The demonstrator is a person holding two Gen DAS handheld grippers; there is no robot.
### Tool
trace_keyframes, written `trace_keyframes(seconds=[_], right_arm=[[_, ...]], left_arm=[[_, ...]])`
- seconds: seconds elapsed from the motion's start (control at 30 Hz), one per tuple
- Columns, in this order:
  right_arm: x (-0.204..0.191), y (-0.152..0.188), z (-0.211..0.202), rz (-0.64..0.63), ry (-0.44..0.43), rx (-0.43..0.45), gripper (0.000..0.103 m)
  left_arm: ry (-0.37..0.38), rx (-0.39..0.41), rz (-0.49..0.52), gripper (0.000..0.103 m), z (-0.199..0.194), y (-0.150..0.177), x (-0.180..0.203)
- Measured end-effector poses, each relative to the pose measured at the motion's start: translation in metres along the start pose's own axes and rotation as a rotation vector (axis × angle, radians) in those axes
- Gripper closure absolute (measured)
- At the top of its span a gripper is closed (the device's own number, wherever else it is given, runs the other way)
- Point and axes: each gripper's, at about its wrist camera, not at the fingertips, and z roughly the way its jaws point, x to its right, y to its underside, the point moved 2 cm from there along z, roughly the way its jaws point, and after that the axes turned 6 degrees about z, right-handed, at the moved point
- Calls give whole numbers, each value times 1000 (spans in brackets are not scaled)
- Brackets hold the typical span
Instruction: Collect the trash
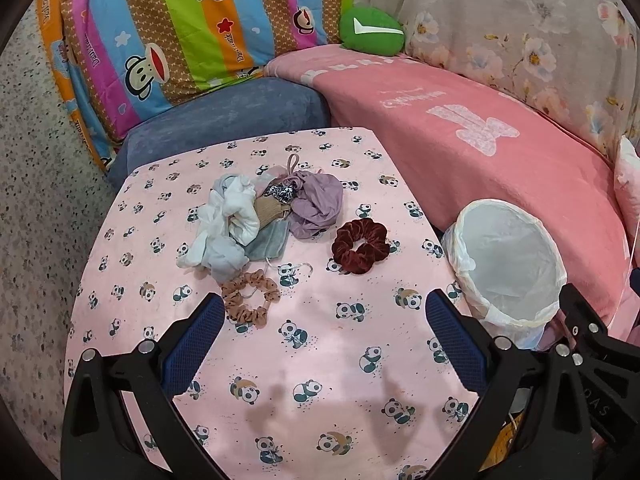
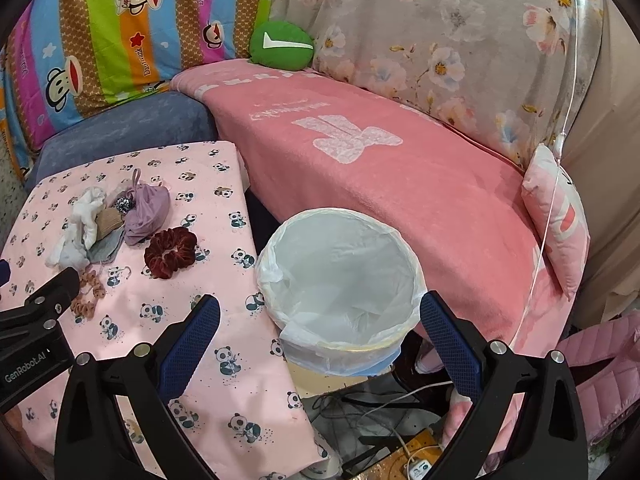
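worktop (image 1: pixel 280 360) in panda cloth, below both tongs. lined bin (image 2: pixel 340 280) straight ahead of the right tongs (image 2: pixel 320 316), off the worktop's edge. heap of cloth scraps (image 1: pixel 260 216) well ahead of the left tongs (image 1: pixel 324 312); dark red scrunchie (image 1: pixel 360 246) ahead, tan scrunchie (image 1: pixel 250 298) just beside the left finger. both tongs gape wide, holding nothing. best taken nearest first: centre on the tan scrunchie, pinch its bunched rim.

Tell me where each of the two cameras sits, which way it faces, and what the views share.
Left wrist: on the open left gripper, facing down and forward over the panda cloth; the right gripper's body shows at the right edge.
Right wrist: on the open right gripper, facing the lined bin; the left gripper shows at the left edge.
Shared: dark red scrunchie, bin, green cushion.
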Motion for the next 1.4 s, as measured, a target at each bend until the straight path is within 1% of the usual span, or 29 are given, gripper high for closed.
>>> trace_keyframes(seconds=[0.23,0.5,0.77,1.1,1.4], right_arm=[[-3,0,-9,27,12,7,5],[-2,4,-14,48,29,7,5],[-1,4,-9,37,13,-1,5],[2,-4,5,3,-34,-3,5],[7,-10,13,-12,-66,-3,5]], left_arm=[[25,-6,5,7,1,-1,-6],[46,-12,33,7,2,1,-2],[33,-21,31,7,5,1,1],[-5,-42,-7,7,14,-3,6],[-30,-40,-30,7,14,-6,9]])
